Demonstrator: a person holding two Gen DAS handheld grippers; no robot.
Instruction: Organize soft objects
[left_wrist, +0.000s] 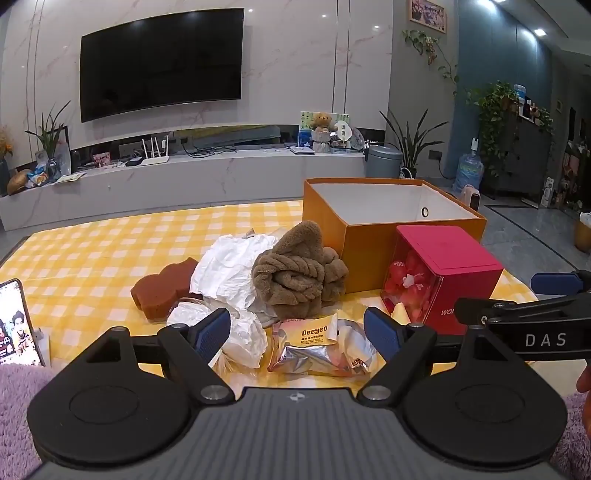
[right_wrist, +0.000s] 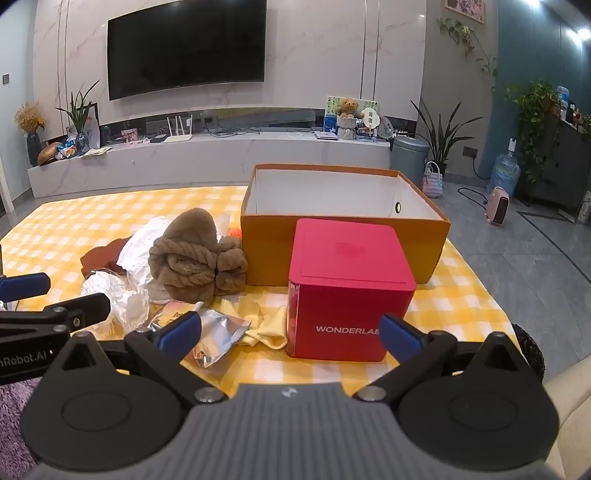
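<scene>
A brown fluffy towel (left_wrist: 295, 273) lies bundled on the yellow checked cloth (left_wrist: 92, 251), left of an open orange box (left_wrist: 373, 254). White crumpled paper (left_wrist: 229, 269) and a brown sponge (left_wrist: 162, 291) lie to its left. A silver Deeyeo packet (left_wrist: 317, 347) and a yellow cloth (right_wrist: 266, 328) lie at the front. My left gripper (left_wrist: 297, 332) is open and empty, just short of the packet. My right gripper (right_wrist: 291, 332) is open and empty, in front of the red box (right_wrist: 343, 291). The towel (right_wrist: 192, 258) and orange box (right_wrist: 343, 236) also show in the right wrist view.
The red WONDERLAB box (left_wrist: 439, 273) stands in front of the orange box. A phone (left_wrist: 16, 325) leans at the left edge. A crumpled clear bag (right_wrist: 118, 295) lies by the paper. A TV console and plants stand behind the table.
</scene>
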